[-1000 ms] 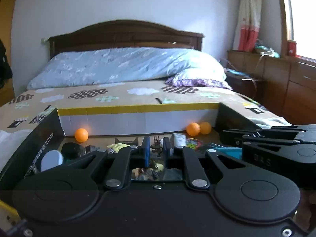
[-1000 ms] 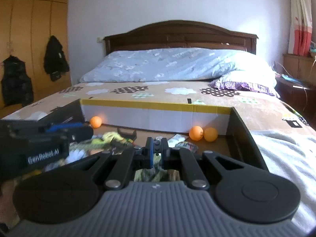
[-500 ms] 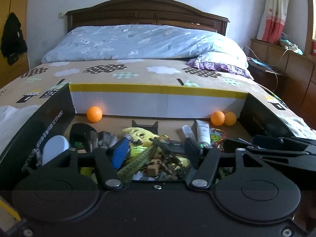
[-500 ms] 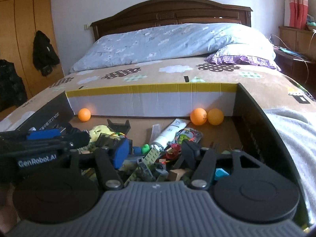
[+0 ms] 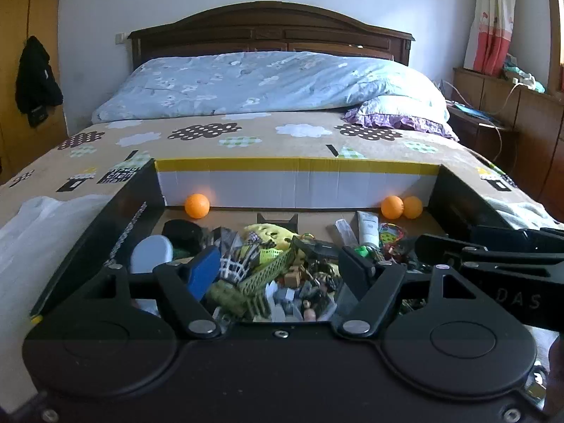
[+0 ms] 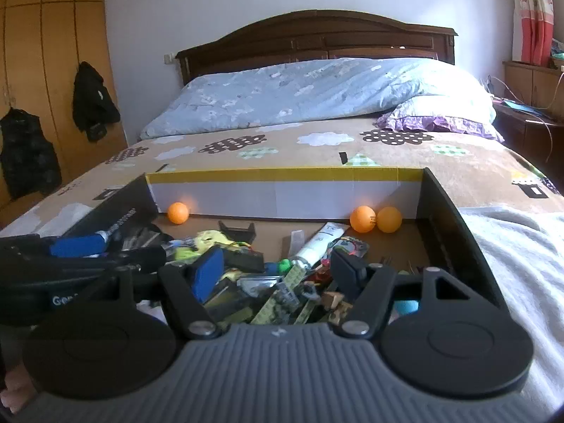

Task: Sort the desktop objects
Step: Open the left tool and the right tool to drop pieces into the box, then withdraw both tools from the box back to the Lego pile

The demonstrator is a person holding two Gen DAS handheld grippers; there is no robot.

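Clutter (image 5: 282, 275) fills the near half of the cardboard box (image 5: 296, 187) on the bed (image 5: 246, 134). I count three orange balls: one (image 5: 197, 206) at the far wall's left, two (image 5: 392, 207) touching at its right. One white tube (image 6: 317, 243) lies among it. My left gripper (image 5: 278, 269) and right gripper (image 6: 278, 268) hover over the pile, fingers spreading, nothing pinched.

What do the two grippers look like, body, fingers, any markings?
Left gripper: black smooth body, black scissor links with silver pivots, round black caps, one blue-padded finger and one black finger; white "Gen…" lettering on its side. Right gripper: same black linkage and blue pad, but a grey ribbed body; faint "DAS" lettering on its side.
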